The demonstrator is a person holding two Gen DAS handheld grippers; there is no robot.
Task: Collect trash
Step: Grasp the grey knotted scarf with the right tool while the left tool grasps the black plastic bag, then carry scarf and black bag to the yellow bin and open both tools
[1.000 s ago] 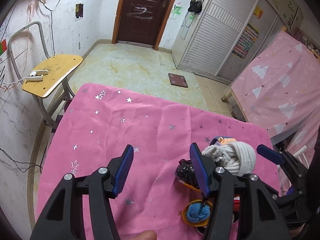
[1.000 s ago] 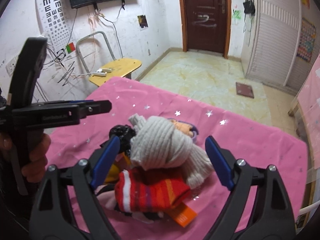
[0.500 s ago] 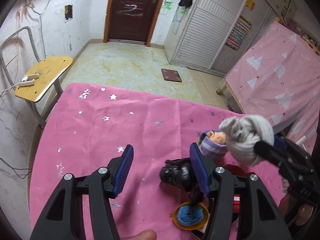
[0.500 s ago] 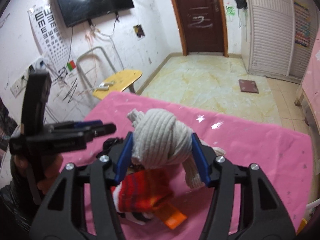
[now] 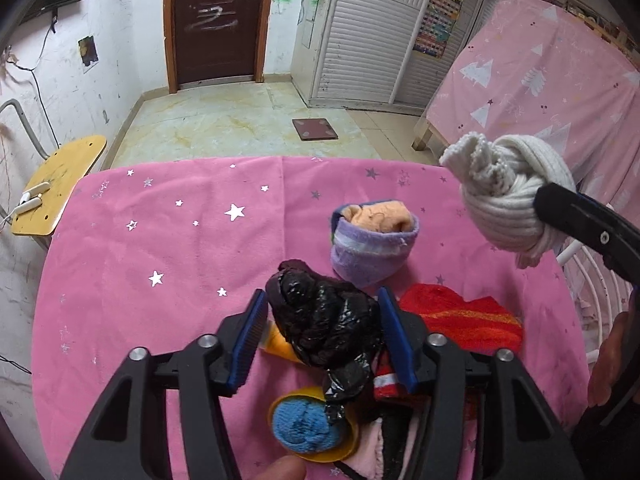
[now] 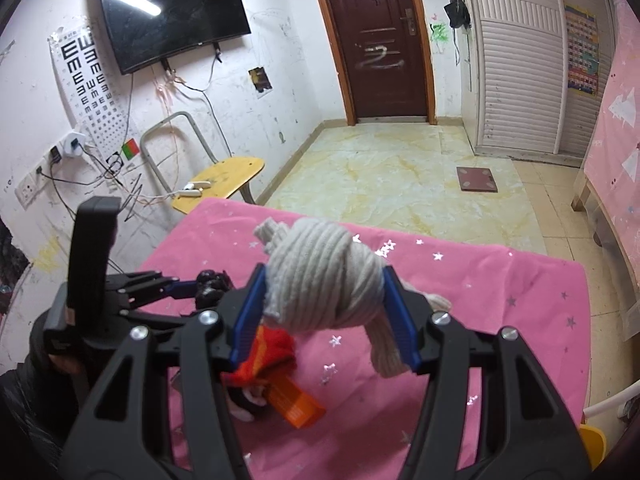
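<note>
My left gripper [image 5: 320,332] is shut on a crumpled black plastic bag [image 5: 326,324] just above the pink star tablecloth [image 5: 160,248]. My right gripper [image 6: 324,312] is shut on a knotted white knit sock bundle [image 6: 320,280] and holds it above the table; the bundle also shows at the right of the left wrist view [image 5: 508,192]. On the cloth lie a purple rolled sock [image 5: 372,244], a red striped sock [image 5: 460,320], a blue sock ball in a yellow cup [image 5: 308,424] and an orange wrapper [image 6: 294,404].
A yellow chair [image 6: 218,180] with a power strip stands left of the table. A white wire basket [image 5: 592,280] is at the table's right edge. A pink-covered bed [image 5: 540,80], a wardrobe [image 6: 520,60] and a brown door [image 6: 384,40] lie beyond.
My left gripper moved forward and closed on the black bag, which was beside its right finger before. My right gripper lifted the white sock bundle higher and to the right.
</note>
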